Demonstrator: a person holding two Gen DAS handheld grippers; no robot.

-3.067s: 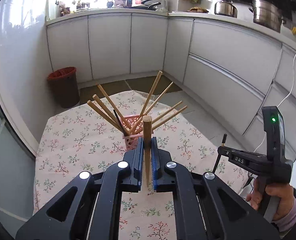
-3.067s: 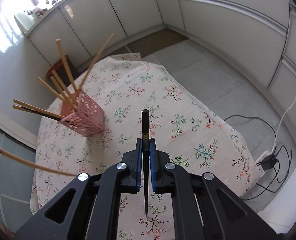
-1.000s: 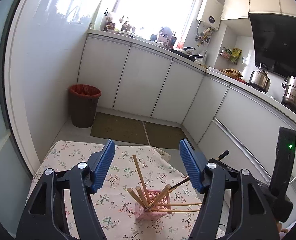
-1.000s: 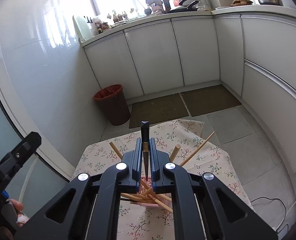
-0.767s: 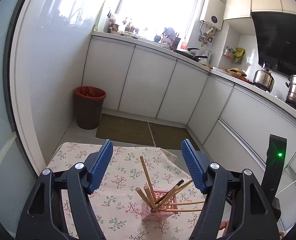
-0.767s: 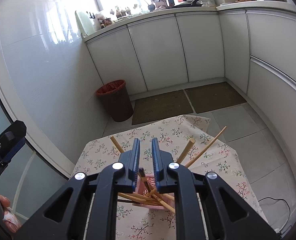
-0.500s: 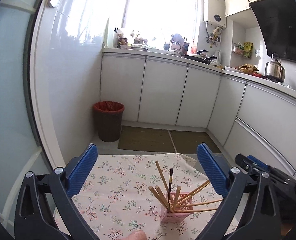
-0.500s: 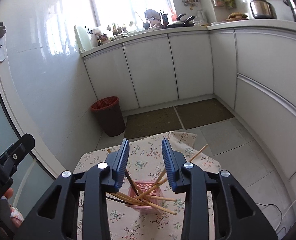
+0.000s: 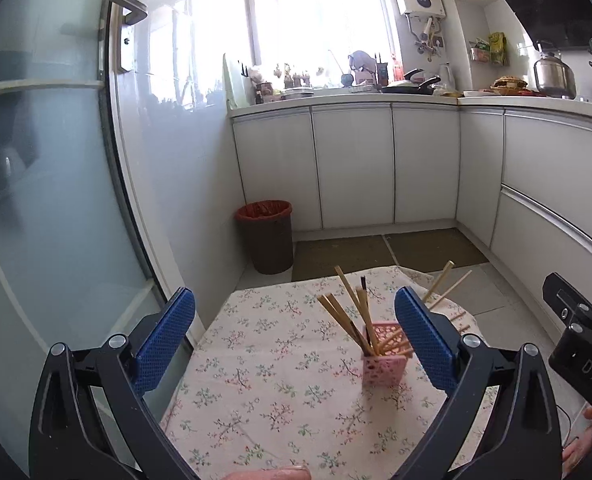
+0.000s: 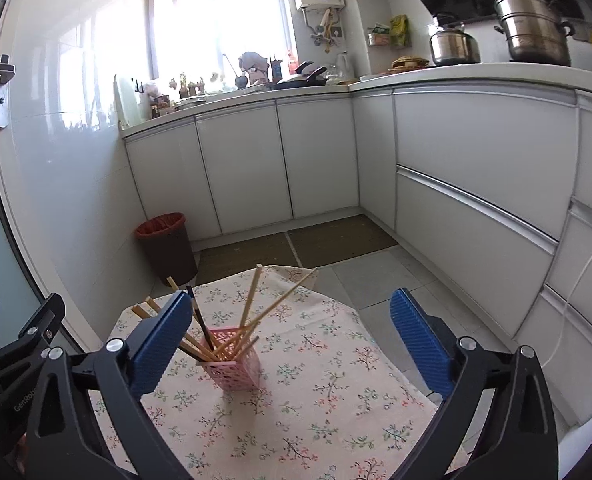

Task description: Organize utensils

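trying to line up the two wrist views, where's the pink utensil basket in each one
Left wrist: pink utensil basket sits right of centre on the floral tablecloth, beside the right-hand blue pad.
Right wrist: basket sits left of centre, near the left-hand blue pad.
Shared landmark: red-lined bin by the white cabinets.

Both wrist views toward table (image 9: pixel 256 380)

Left hand-held gripper (image 9: pixel 294 340) gapes empty; right hand-held gripper (image 10: pixel 292 340) is opening, empty.
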